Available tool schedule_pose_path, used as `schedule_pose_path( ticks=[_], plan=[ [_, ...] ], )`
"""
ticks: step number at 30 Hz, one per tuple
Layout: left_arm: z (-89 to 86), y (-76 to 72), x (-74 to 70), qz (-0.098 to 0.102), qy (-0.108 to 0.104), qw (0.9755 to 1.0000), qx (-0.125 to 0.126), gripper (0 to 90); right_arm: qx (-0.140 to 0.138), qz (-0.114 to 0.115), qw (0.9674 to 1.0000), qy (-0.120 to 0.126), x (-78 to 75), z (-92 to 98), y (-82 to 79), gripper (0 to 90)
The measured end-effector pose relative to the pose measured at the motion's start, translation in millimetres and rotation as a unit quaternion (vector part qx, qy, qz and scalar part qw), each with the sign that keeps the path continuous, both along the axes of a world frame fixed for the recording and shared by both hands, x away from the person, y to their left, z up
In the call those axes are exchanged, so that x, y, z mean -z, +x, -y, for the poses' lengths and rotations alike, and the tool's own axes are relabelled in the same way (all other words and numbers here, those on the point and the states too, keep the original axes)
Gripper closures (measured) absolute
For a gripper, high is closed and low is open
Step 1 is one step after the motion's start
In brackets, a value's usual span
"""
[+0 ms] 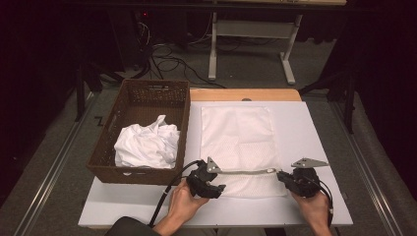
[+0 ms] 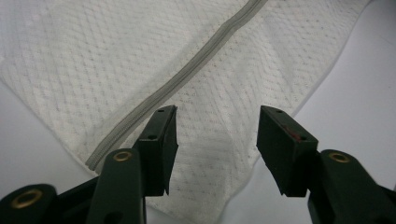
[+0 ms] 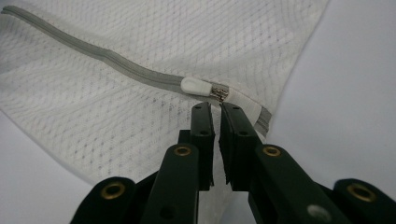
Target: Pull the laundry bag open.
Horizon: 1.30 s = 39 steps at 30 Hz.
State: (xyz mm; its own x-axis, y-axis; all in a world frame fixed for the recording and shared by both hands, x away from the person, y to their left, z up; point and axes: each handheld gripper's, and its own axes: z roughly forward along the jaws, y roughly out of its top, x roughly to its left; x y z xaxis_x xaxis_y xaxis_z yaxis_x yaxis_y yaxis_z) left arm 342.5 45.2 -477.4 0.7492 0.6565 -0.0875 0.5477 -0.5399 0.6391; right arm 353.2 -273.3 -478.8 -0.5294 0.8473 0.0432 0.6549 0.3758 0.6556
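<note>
Right gripper (image 3: pixel 215 106), jaws nearly shut with nothing between, sits just below the zipper pull (image 3: pixel 196 86); the zipper (image 3: pixel 102 53) runs toward upper left.

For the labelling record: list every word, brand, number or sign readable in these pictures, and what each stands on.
None can be read. The mesh laundry bag, its grey zipper, the wicker basket, the white cloth in it and both grippers carry no visible print. A dark mark on the floor left of the basket is too blurred to read.
</note>
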Motion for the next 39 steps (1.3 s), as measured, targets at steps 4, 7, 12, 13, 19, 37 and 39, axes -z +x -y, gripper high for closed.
schedule_pose_path(
  ticks=[4,7,12,13,19,37,39],
  plan=[
    [2.3,4.5,-2.2,-0.012,-0.019,0.9997,-0.005,45.2,-0.003,-0.006,1.0000,0.005,3.5,-1.2,6.2,87.5],
    [6.1,6.9,-3.2,-0.009,-0.018,0.9998,-0.007,45.4,0.003,-0.008,0.9999,0.012,5.3,-0.3,8.4,88.6],
    [15.1,13.8,-6.7,0.001,-0.009,0.9999,-0.004,47.9,0.007,-0.009,0.9997,0.022,9.0,4.2,10.4,89.9],
    [15.1,13.8,-6.7,0.001,-0.009,0.9999,-0.004,47.9,0.008,-0.007,0.9997,0.022,8.5,5.0,10.3,89.9],
    [29.9,18.5,-9.6,0.011,0.008,0.9998,0.012,47.3,0.014,0.006,0.9995,0.028,7.0,4.5,13.2,89.9],
    [77.0,31.5,-9.6,0.020,0.021,0.9986,0.045,48.2,0.008,0.007,0.9999,0.012,10.8,-0.7,20.8,89.9],
    [80.3,34.5,-7.0,0.014,0.016,0.9989,0.042,48.3,0.017,0.004,0.9998,0.013,12.1,6.1,21.2,89.8]
  ],
)
